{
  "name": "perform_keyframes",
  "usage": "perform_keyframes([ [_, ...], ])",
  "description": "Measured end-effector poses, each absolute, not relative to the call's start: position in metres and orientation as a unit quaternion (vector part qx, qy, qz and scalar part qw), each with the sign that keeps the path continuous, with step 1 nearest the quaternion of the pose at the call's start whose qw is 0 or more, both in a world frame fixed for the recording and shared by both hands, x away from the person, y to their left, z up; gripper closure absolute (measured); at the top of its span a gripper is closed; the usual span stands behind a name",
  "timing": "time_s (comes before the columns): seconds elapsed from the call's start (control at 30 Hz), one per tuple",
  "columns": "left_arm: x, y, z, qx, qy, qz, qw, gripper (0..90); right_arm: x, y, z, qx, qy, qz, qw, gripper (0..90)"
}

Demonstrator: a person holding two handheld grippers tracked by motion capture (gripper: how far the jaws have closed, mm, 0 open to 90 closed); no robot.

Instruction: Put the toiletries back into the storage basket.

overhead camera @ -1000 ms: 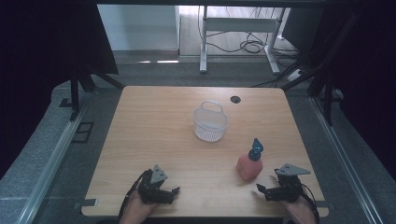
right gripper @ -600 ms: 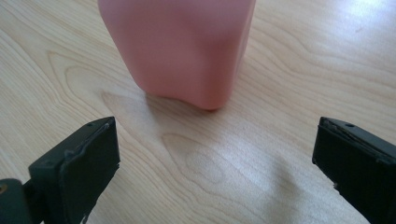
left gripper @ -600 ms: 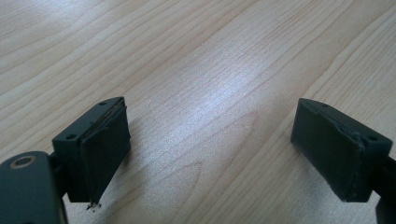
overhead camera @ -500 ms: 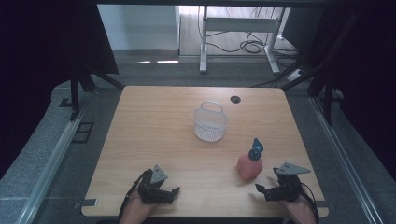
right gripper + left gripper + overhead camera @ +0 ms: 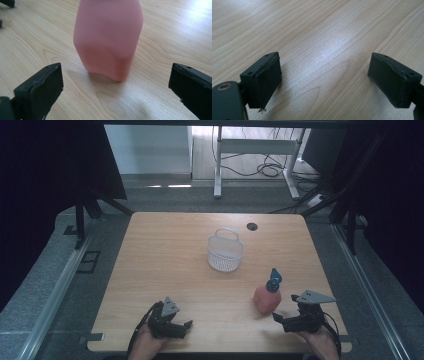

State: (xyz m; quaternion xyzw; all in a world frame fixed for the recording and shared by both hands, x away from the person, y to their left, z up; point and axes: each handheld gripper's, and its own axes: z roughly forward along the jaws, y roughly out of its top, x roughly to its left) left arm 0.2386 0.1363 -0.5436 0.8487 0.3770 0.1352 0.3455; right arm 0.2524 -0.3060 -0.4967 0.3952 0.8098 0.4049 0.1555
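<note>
Standing upright on the wooden table [image 5: 165, 260], the pink spray bottle [image 5: 266, 299] with its blue nozzle [image 5: 273, 280] is sitting near the front right corner, just beside the right gripper [image 5: 281, 319], which is pointing at it from the right and slightly nearer the person. In the right gripper view, the bottle's pink body [image 5: 108, 37] is rising straight ahead of the right gripper [image 5: 116, 90], lined up with the gap between the two black jaws but a little beyond their tips, so the pads are touching nothing. Those jaws are standing wide apart, clearly wider than the bottle, and are grasping nothing. A person's hand [image 5: 317, 339] is holding this gripper low over the tabletop at the front edge. Over at the front left, the left gripper [image 5: 186, 326] is resting in the other hand [image 5: 147, 345], well apart from the bottle. Its jaws are also spread wide in the left gripper view [image 5: 324, 82], with bare wood grain showing between them. A white mesh basket [image 5: 225, 251] with a handle is sitting near the table's centre, beyond the bottle, and a small dark round grommet [image 5: 252, 226] is lying behind it towards the far edge.
</note>
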Motion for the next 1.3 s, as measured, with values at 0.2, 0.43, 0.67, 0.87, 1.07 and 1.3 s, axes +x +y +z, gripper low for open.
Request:
perform_keyframes([
  [0.2,0.239,0.136,-0.544,0.848,0.378,0.135,0.345,11.3,0.253,-0.303,-0.490,0.394,0.806,0.412,0.158,1.8],
  [0.43,0.239,0.136,-0.543,0.849,0.377,0.136,0.344,11.3,0.257,-0.302,-0.482,0.395,0.800,0.424,0.157,4.3],
  [0.67,0.239,0.136,-0.543,0.849,0.378,0.137,0.344,11.3,0.262,-0.301,-0.471,0.390,0.797,0.437,0.149,8.3],
  [0.87,0.239,0.136,-0.543,0.849,0.379,0.137,0.343,11.2,0.268,-0.296,-0.462,0.384,0.799,0.438,0.148,14.3],
  [1.07,0.239,0.136,-0.543,0.848,0.380,0.137,0.344,11.2,0.275,-0.291,-0.454,0.385,0.795,0.445,0.146,20.4],
  [1.3,0.239,0.136,-0.543,0.848,0.379,0.138,0.344,11.2,0.284,-0.285,-0.445,0.380,0.798,0.446,0.140,32.2],
])
